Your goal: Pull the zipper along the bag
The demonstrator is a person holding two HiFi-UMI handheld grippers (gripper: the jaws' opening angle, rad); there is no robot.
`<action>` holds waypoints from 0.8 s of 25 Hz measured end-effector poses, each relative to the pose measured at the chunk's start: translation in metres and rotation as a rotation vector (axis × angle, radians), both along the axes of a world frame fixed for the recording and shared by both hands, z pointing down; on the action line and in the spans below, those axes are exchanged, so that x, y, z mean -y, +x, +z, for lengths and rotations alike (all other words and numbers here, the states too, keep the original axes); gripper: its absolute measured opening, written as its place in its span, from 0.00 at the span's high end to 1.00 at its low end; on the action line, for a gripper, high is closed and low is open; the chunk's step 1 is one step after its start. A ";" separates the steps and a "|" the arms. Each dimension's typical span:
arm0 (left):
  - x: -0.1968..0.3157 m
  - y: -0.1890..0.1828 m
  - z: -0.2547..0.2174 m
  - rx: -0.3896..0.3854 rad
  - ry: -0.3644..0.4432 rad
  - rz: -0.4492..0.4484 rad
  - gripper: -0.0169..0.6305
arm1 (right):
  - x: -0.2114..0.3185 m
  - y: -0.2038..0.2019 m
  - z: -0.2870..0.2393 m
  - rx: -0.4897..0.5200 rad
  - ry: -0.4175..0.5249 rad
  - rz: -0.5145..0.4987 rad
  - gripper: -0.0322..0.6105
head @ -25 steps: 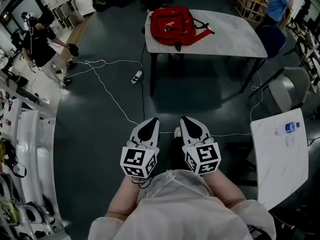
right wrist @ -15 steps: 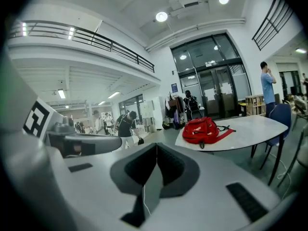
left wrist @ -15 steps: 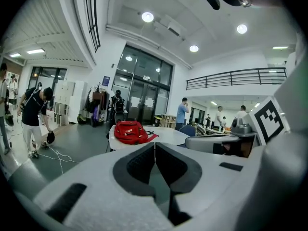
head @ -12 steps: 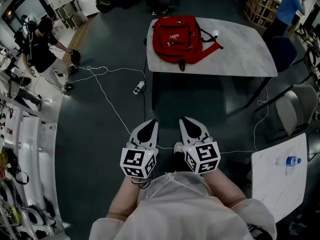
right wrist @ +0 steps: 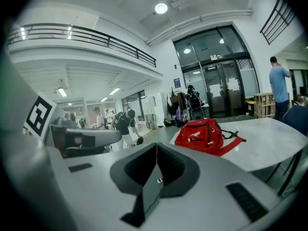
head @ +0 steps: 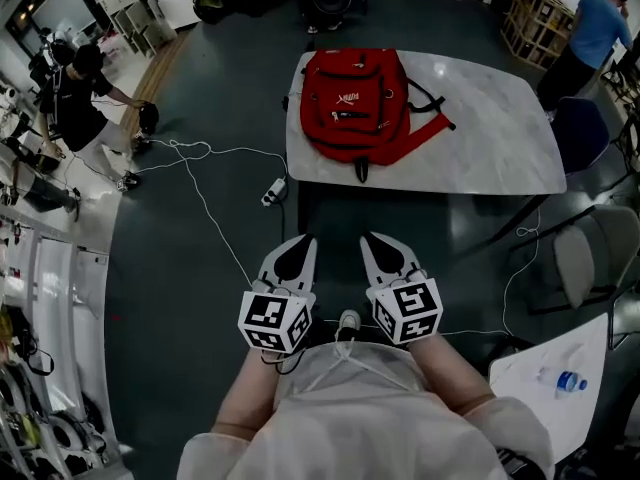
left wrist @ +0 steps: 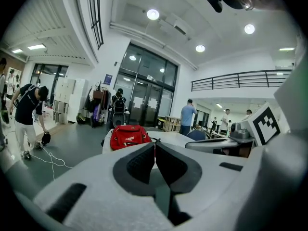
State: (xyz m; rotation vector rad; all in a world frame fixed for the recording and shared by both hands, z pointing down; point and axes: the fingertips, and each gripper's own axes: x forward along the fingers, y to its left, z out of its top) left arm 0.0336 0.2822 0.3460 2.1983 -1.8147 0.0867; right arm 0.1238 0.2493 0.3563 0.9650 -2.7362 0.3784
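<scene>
A red backpack lies flat on the left half of a white marble-topped table, its straps trailing to the right. It also shows ahead in the left gripper view as the backpack and in the right gripper view as the backpack. Both grippers are held close to my body, well short of the table. The left gripper is shut with nothing in it. The right gripper is likewise shut and holds nothing. No zipper pull can be made out at this distance.
White cables and a power strip lie on the dark floor left of the table. A person bends down at far left; another person stands at back right. Chairs and a second white table with a bottle stand at right.
The table and backpack have come closer and lower in the head view as I walk toward them. Both grippers stay shut in the same pose near my body.
</scene>
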 end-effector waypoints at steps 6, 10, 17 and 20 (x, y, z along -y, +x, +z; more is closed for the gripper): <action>0.044 -0.013 0.017 -0.005 -0.041 -0.005 0.94 | 0.050 -0.007 0.013 -0.020 -0.028 0.006 0.91; 0.084 -0.024 0.023 -0.019 -0.049 0.016 0.94 | 0.077 -0.018 0.024 -0.043 -0.046 -0.004 0.91; 0.172 -0.054 0.033 -0.041 -0.072 0.099 0.94 | 0.151 -0.048 0.037 -0.087 -0.076 0.059 0.91; 0.216 -0.075 0.032 -0.047 -0.075 0.136 0.94 | 0.189 -0.070 0.037 -0.103 -0.086 0.086 0.91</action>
